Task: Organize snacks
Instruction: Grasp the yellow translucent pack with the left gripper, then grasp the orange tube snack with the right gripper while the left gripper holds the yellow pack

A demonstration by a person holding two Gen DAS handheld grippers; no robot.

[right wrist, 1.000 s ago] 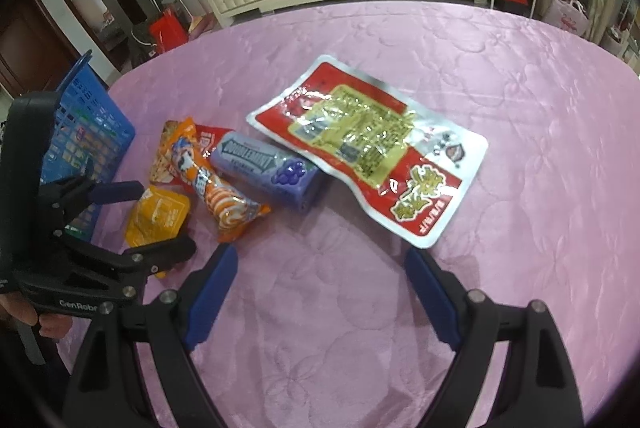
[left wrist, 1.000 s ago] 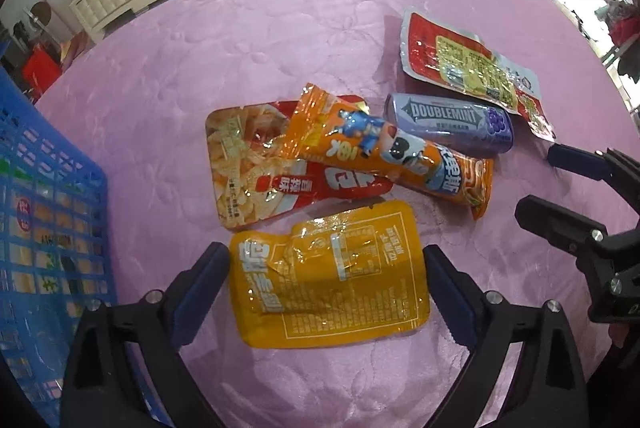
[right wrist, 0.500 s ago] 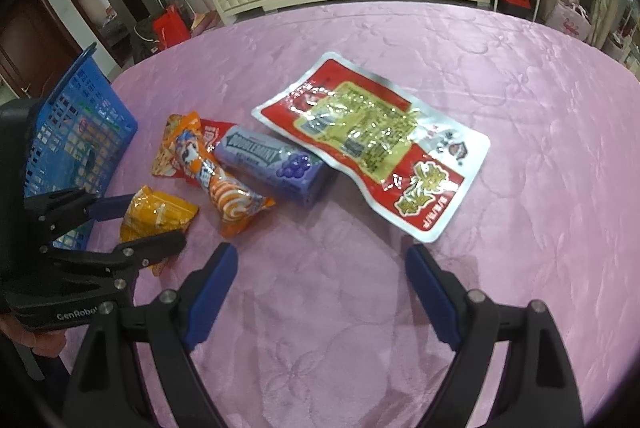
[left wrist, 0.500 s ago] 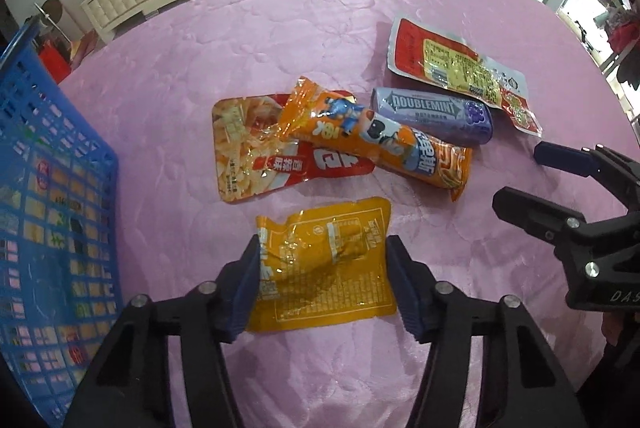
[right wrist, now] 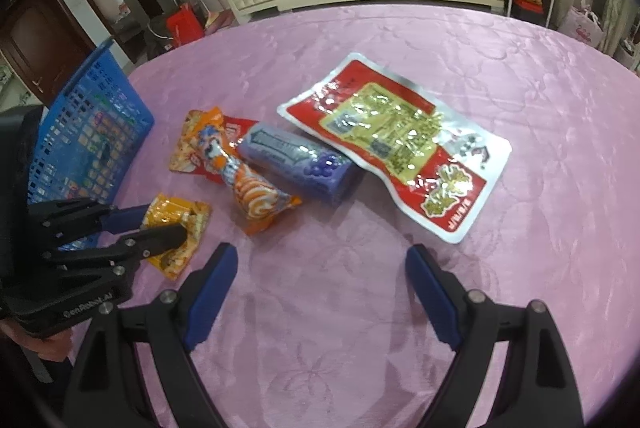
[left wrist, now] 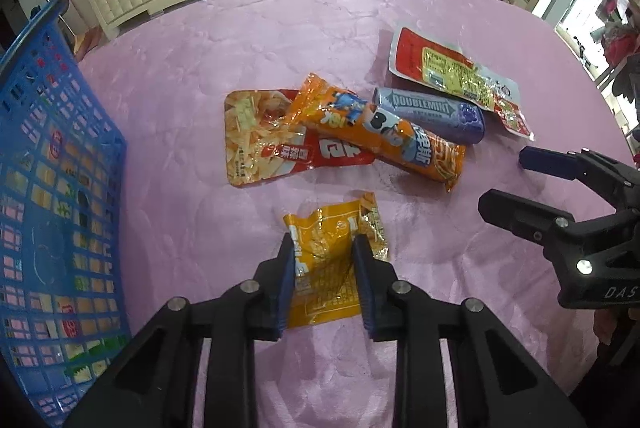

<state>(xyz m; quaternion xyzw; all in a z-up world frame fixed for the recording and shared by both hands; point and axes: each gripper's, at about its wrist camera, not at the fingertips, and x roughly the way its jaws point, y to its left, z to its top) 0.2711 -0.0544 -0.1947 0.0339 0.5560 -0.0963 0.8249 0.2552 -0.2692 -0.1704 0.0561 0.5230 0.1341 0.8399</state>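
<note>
Left gripper (left wrist: 325, 248) had the yellow snack packet (left wrist: 334, 248) pinched; right gripper (right wrist: 320, 268) hung spread, holding nothing.

Packet crumpled between the left jaws, near centre of the pink tablecloth (left wrist: 200, 76). Beyond it: red chip bag (left wrist: 264, 148) under the orange tube pack (left wrist: 384, 136), then purple Doublemint pack (left wrist: 432, 114), red-and-silver pouch (left wrist: 448, 72) far right. Blue basket (left wrist: 52, 188) at left edge.

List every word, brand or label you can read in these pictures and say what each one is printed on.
"DOUBLEMINT": on the purple gum pack.
"GenRobot.AI": on the left gripper body, right wrist view.
"DAS": cut off, on the right gripper body.
Chinese print on the yellow packet, orange tube snack, red chip bag and red-silver pouch: too blurred to read.
</note>
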